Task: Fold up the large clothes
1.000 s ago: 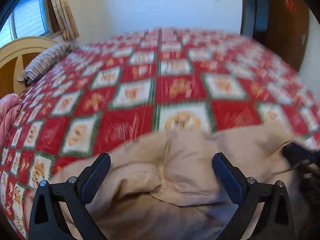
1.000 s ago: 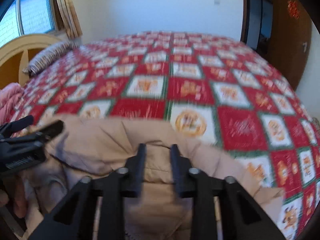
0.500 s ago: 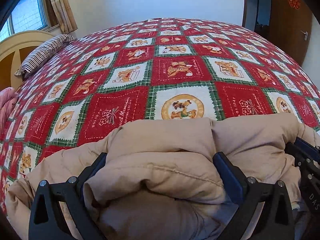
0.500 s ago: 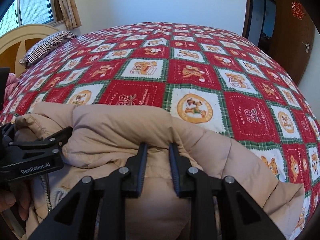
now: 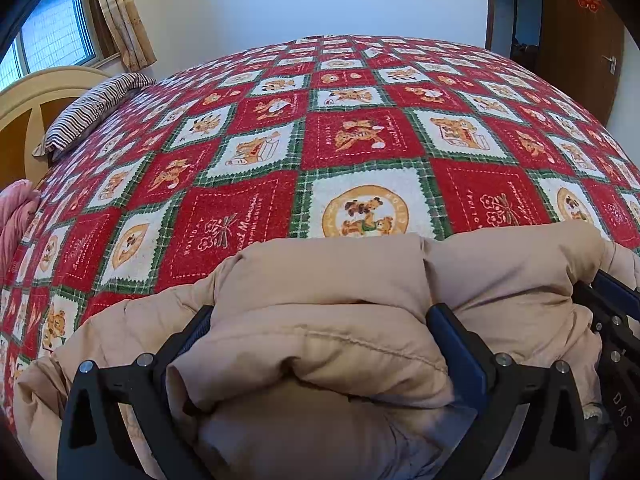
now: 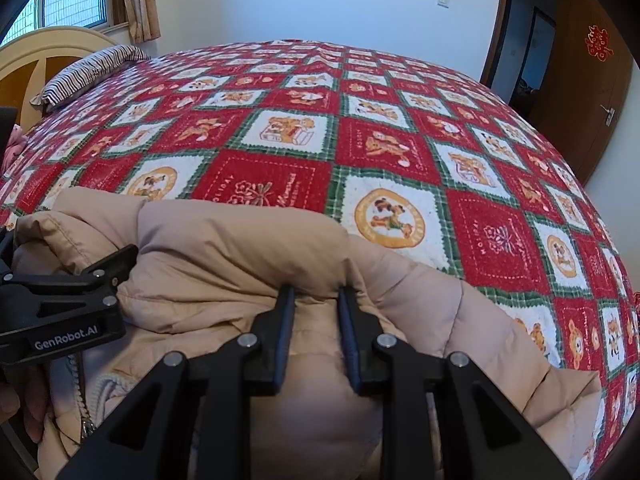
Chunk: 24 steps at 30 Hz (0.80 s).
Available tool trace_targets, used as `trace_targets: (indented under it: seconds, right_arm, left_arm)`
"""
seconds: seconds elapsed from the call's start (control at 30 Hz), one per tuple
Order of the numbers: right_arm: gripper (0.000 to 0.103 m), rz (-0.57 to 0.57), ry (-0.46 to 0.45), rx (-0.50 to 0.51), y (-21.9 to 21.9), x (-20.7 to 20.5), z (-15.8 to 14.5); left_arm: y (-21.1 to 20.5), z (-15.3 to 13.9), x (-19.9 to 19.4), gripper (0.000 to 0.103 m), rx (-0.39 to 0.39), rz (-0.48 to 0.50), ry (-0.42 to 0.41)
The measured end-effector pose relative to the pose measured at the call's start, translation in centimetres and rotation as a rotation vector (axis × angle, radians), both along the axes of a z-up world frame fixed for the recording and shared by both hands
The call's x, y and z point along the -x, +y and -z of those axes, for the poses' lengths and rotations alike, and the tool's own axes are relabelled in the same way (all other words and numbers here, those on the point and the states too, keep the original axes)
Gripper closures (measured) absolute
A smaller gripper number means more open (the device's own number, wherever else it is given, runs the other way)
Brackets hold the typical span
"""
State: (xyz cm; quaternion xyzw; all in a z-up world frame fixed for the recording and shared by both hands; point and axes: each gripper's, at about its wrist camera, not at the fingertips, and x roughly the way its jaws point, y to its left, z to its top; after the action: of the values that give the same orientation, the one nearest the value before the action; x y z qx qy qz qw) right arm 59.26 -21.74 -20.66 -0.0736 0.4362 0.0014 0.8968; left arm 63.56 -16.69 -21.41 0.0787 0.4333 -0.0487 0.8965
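A beige padded jacket (image 5: 332, 280) lies bunched at the near edge of the bed; it also shows in the right wrist view (image 6: 240, 240). My left gripper (image 5: 320, 320) is wide open, with a thick fold of the jacket between its fingers. My right gripper (image 6: 316, 300) is nearly closed on a fold of the jacket. The left gripper's body (image 6: 60, 304) shows at the left of the right wrist view, resting on the jacket. The jacket's zipper (image 6: 82, 392) and pale lining show at the lower left.
The bed carries a red, white and green patchwork blanket (image 5: 360, 140). A striped pillow (image 5: 92, 108) and a wooden headboard (image 5: 32, 100) are at the left. A pink cloth (image 5: 16, 216) lies at the left edge. A dark wooden door (image 6: 580, 92) stands at the right.
The jacket was swung down onto the bed and has settled. Both grippers moved forward and down with it, and the views have gone from blurred to still.
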Motion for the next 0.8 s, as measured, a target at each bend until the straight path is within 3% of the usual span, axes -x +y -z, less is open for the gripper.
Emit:
trace_targets:
  seconds: [0.67, 0.8]
  right_arm:
    - [0.076, 0.000, 0.010, 0.002, 0.0, -0.3, 0.2]
    - [0.076, -0.018, 0.028, 0.053, 0.5, -0.5, -0.2]
  left_arm:
    - [-0.7, 0.1, -0.2, 0.000, -0.052, -0.004, -0.012]
    - [-0.2, -1.4, -0.8, 0.001, -0.037, 0.007, 0.041]
